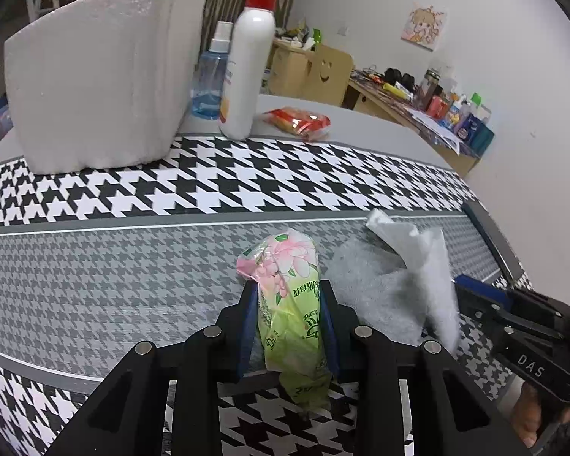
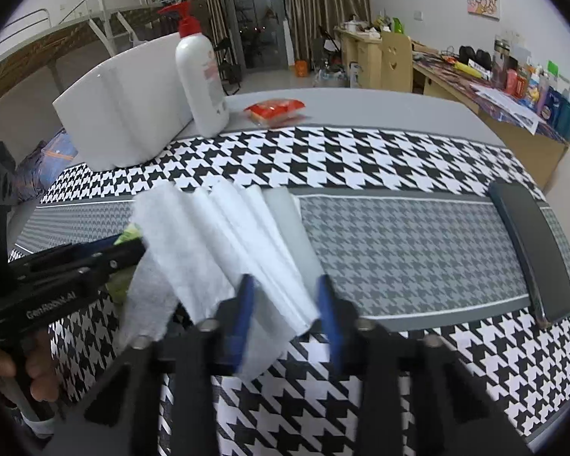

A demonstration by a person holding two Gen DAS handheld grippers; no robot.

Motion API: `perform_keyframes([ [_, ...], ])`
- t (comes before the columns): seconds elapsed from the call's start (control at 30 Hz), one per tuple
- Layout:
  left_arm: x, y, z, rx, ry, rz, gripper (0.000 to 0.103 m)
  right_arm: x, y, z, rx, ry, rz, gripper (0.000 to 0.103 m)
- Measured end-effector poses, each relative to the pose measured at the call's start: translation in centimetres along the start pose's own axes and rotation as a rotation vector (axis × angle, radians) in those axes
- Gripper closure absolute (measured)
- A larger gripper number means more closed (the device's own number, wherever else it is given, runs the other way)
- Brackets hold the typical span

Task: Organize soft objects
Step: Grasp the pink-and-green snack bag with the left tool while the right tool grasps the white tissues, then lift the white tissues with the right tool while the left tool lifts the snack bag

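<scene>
While my left tool [image 1: 288, 304] pinches the green tissue pack [image 1: 290, 304] just above the checked surface [image 1: 171, 266], my right tool [image 2: 285, 304] stands narrow around the white folded cloth [image 2: 228, 235], though I cannot tell whether its pads really press it. To do this well, I should firm up the right grip first, then lift both softly, keeping cloth and pack apart so neither drags.

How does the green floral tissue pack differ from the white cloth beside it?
The tissue pack is a glossy green-and-pink printed packet; the white cloth is plain and matte. The pack keeps a compact shape, while the cloth lies loose in pleated folds. Both sit on the houndstooth mat, each between a gripper's blue pads.
</scene>
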State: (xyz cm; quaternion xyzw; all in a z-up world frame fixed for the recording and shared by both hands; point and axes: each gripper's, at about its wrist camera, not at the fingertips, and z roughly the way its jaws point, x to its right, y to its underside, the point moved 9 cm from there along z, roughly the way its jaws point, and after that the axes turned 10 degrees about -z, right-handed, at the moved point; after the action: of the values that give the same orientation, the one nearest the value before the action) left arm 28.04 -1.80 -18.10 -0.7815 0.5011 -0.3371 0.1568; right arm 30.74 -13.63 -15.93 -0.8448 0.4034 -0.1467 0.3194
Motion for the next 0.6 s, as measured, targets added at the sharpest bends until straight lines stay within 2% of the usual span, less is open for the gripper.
perform_keyframes([
  [0.1, -0.3, 0.0, -0.2, -0.006, 0.005, -0.005, 0.071, 0.1, 0.2, 0.2, -0.021, -0.004, -0.001, 0.091],
  [0.2, -0.4, 0.0, -0.5, 0.0, 0.007, -0.001, 0.071, 0.0, 0.2, 0.4, -0.026, -0.001, -0.006, 0.096],
  [0.37, -1.7, -0.2, -1.3, 0.017, -0.011, -0.022, 0.071, 0.0, 0.1, -0.4, -0.015, -0.001, -0.004, 0.099],
  [0.6, -2.3, -0.2, -2.3, 0.036, -0.012, -0.01, 0.071, 1.4, 0.8, -3.6, 0.023, 0.053, 0.022, 0.1],
])
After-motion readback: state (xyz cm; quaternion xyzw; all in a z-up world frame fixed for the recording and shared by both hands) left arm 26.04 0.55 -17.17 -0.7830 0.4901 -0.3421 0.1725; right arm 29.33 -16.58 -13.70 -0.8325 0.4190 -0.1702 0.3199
